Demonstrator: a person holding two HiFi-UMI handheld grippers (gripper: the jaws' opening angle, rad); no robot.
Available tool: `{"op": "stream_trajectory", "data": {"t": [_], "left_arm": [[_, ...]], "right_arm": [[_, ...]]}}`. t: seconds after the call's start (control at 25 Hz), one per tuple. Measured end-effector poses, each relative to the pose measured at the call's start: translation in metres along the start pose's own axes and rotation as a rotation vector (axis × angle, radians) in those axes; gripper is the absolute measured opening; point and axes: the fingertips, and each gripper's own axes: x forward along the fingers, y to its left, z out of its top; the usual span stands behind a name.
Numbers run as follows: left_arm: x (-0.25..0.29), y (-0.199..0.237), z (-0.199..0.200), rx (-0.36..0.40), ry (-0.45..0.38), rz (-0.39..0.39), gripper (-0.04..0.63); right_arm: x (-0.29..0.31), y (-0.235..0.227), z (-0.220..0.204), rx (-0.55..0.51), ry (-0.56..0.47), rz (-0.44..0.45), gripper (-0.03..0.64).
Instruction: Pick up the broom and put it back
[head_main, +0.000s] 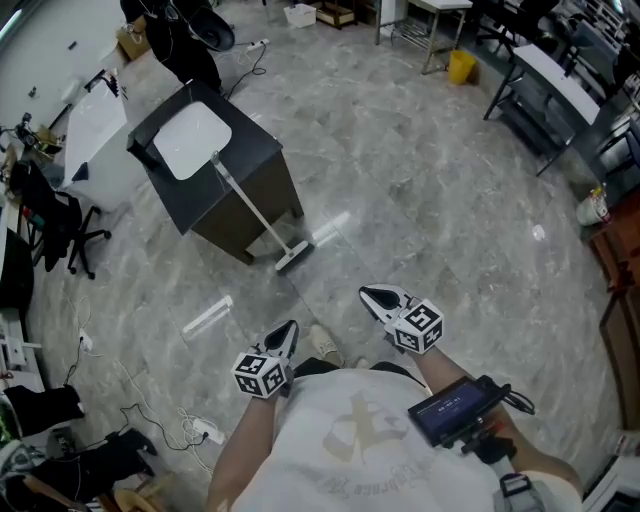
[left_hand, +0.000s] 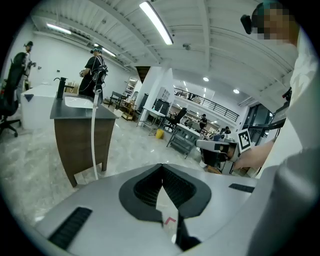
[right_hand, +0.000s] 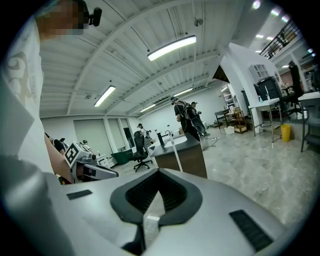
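On the grey floor (head_main: 420, 200), at about eleven o'clock from the person in the head view, the broom (head_main: 254, 208) leaned against a dark cabinet (head_main: 268, 165). The top of its white handle rested at the edge of the white sink (head_main: 190, 138) set in the cabinet top. Its head stood on the floor at the foot of the cabinet, toward five o'clock from the sink.

As I judge it, the task was at its very beginning: the broom was not yet picked up and nothing touched it. Both tools were held close to the person's body, well apart from the broom. The left gripper (head_main: 288, 330) pointed toward one o'clock and the right gripper (head_main: 372, 296) toward ten o'clock. In the left gripper view the two jaws were pressed together at the tips with nothing between them. The right gripper view showed the same, closed and empty.

Nearly everything was left to do: come near the cabinet, open one pair of jaws, take the handle, lift the broom and carry it to its place. The pictures did not show which place that was.

As for writing, each gripper carried a cube (head_main: 262, 375) with black-and-white square markers, which were patterns and not words. The person's shirt (head_main: 340, 440) had a pale print. A small screen (head_main: 455, 405) near the right hand showed blue lines, perhaps text, but too small to read. No brand name was readable.
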Motion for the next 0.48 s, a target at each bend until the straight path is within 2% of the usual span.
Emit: {"op": "stream_trajectory", "data": {"t": [0.32,0.48], "left_arm": [[0.025,0.066,0.038,0.002,-0.022,-0.016,0.012],[0.028,0.077,0.053,-0.008,-0.026,-0.036,0.012]], "right_arm": [[0.060,-0.028,0.026,0.000,-0.015,-0.040,0.016],[0.070,-0.031,0.035,0.002,0.005,-0.065,0.017]]}}
